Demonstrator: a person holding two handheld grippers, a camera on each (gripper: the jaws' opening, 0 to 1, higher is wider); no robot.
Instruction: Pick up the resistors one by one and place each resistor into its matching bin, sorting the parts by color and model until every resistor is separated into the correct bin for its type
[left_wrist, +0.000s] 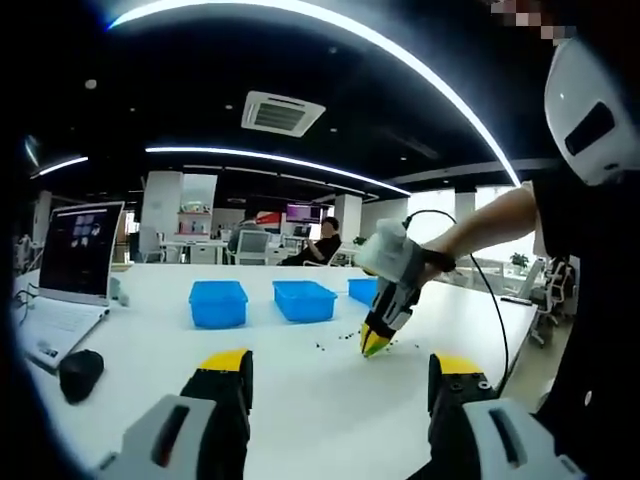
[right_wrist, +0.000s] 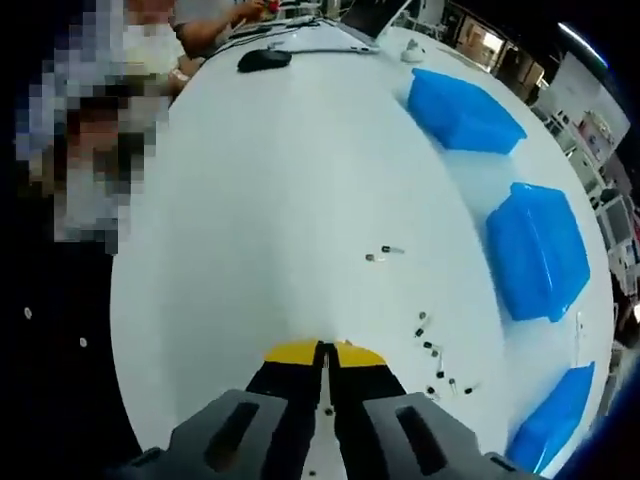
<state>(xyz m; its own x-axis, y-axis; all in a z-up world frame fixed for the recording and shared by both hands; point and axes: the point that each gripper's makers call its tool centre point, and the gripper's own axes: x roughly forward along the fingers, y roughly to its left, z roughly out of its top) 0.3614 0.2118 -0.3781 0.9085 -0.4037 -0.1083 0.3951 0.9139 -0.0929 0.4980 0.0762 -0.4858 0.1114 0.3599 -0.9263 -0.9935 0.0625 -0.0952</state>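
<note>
Several small dark resistors (right_wrist: 430, 348) lie scattered on the white table (right_wrist: 260, 200), with two more a little apart (right_wrist: 384, 252). Three blue bins stand in a row beyond them: one (right_wrist: 465, 110), a second (right_wrist: 540, 255) and a third (right_wrist: 555, 420). My right gripper (right_wrist: 322, 352) has its yellow-tipped jaws pressed together, and I see nothing between them. In the left gripper view the right gripper (left_wrist: 373, 347), held by a hand, points its tip down at the table among the resistors (left_wrist: 345, 335), in front of the bins (left_wrist: 303, 300). My left gripper (left_wrist: 340, 370) is open wide above the table.
A laptop (left_wrist: 75, 270) and a black mouse (left_wrist: 80, 372) sit at the table's left end. The table's front edge (left_wrist: 520, 340) runs at the right, beside the person's body. People sit at desks in the background.
</note>
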